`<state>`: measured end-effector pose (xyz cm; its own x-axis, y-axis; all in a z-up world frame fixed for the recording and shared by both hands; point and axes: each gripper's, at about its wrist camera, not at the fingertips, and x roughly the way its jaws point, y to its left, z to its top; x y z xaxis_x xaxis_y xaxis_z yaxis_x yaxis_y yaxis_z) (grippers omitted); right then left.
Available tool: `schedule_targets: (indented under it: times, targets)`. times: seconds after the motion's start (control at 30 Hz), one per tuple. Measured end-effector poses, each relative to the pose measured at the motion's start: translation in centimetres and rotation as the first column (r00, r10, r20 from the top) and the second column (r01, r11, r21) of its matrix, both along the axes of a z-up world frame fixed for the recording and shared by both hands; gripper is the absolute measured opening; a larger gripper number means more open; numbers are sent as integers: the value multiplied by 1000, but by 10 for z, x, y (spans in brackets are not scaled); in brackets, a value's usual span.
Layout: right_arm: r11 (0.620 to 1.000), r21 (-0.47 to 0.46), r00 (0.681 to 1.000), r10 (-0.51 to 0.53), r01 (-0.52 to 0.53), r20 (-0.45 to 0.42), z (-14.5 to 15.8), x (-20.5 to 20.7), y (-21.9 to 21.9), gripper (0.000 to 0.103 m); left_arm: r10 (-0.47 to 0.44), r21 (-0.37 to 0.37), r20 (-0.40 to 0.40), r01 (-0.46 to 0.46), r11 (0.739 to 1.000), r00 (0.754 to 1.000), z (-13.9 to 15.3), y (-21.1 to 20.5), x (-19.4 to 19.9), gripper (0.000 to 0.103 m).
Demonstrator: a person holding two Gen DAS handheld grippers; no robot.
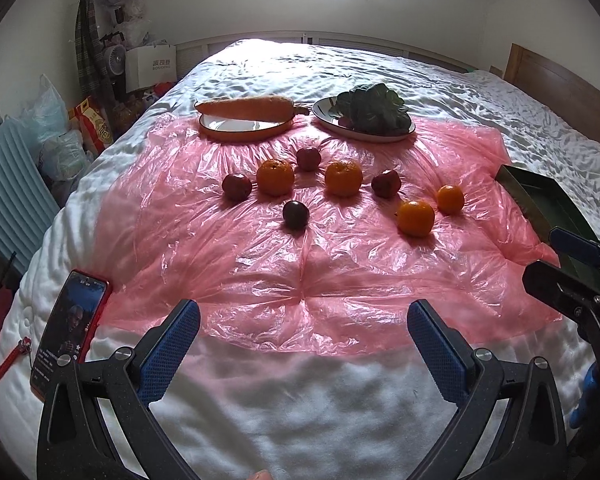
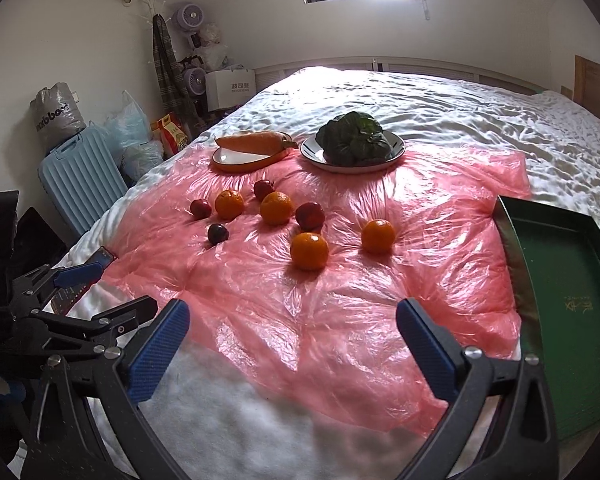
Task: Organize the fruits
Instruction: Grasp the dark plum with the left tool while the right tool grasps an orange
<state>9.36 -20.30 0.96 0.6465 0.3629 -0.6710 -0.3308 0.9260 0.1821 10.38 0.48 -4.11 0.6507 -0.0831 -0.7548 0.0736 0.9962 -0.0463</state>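
Bed [image 1: 340,420], white quilt, carries everything. Pink plastic sheet [image 1: 340,272] spread across its middle, reaching toward the near edge.

Green tray [image 2: 572,280] lies at the sheet's right edge, empty, long axis running away from the camera; judged the likely destination for the fruit.

Far edge of sheet: orange-rimmed plate [image 1: 240,126] with a carrot [image 1: 246,107] across it; beside it a white plate [image 1: 364,128] of leafy greens [image 1: 374,110]. Neither is fruit.

Fruit loose on mid-sheet: four oranges, four small dark red fruits (plums, probably). Nearest the tray: right-hand orange [image 2: 378,236], then front orange [image 2: 309,251]. Dark plum [image 1: 295,215] sits foremost on the left side.

Phone [image 1: 70,336], red case, at the bed's left near edge.

Left gripper [image 1: 304,344]: jaws spread wide, empty, hovering over the near edge. Right gripper [image 2: 294,344]: likewise wide, empty.

Judgement: nothing sorted yet. Right-hand orange lies ahead and slightly right of the right gripper, between it and the tray; right hand is nearer.
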Motion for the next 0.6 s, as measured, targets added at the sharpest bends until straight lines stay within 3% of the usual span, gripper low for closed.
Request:
schedule_targets:
  times: [0.27,0.43,0.6]
  targets:
    - [1000,17,999,16,-15,-50,-14,50,14,103,26,-104,-49,-31,994,998,-13,19,56,101]
    - [999,30,992,23,-19,-121,-28,82,19,103,18,-129,-110,-32,991,994,-22,21,94,71]
    - [1000,31,983,12,-6,-184,-37,104,20,103,11,-163,-179,-41,986,984,-30,21,121,52]
